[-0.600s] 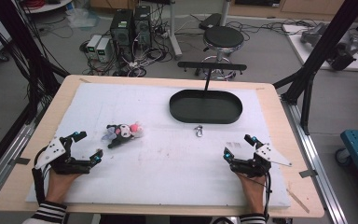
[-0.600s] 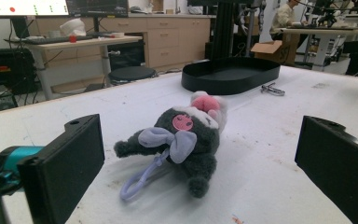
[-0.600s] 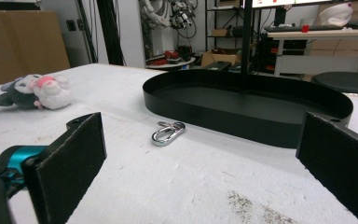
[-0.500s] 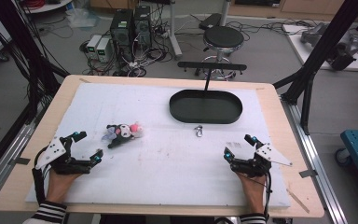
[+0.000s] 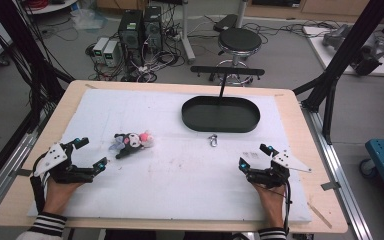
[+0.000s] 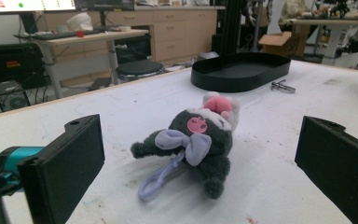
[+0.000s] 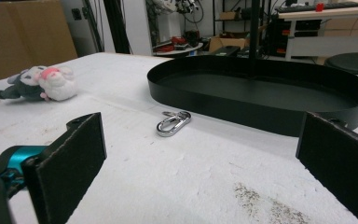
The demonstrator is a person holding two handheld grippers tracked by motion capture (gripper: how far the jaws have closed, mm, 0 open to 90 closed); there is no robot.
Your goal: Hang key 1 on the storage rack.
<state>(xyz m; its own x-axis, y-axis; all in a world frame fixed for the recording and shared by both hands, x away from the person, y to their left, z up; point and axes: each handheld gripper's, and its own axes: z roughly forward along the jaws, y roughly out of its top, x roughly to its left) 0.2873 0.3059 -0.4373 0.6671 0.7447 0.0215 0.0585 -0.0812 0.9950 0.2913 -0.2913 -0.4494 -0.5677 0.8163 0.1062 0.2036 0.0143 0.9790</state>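
Note:
A small plush toy [image 5: 131, 142] in dark grey, white and pink lies on the white mat [image 5: 170, 175], left of centre. Seen close in the left gripper view, the plush toy [image 6: 200, 140] has a lilac bow and a loop strap. My left gripper [image 5: 91, 153] rests open just left of it, jaws wide, nothing between them. A silver carabiner clip [image 5: 212, 140] lies in front of the black oval tray [image 5: 220, 123]. My right gripper [image 5: 255, 157] sits open at the right, short of the clip [image 7: 173, 122] and the tray [image 7: 261, 114].
A black post rises from the tray's far side. The wooden table edge [image 5: 310, 130] frames the mat. Beyond the table stand a stool [image 5: 240, 41] and computer boxes [image 5: 139, 27] on the floor.

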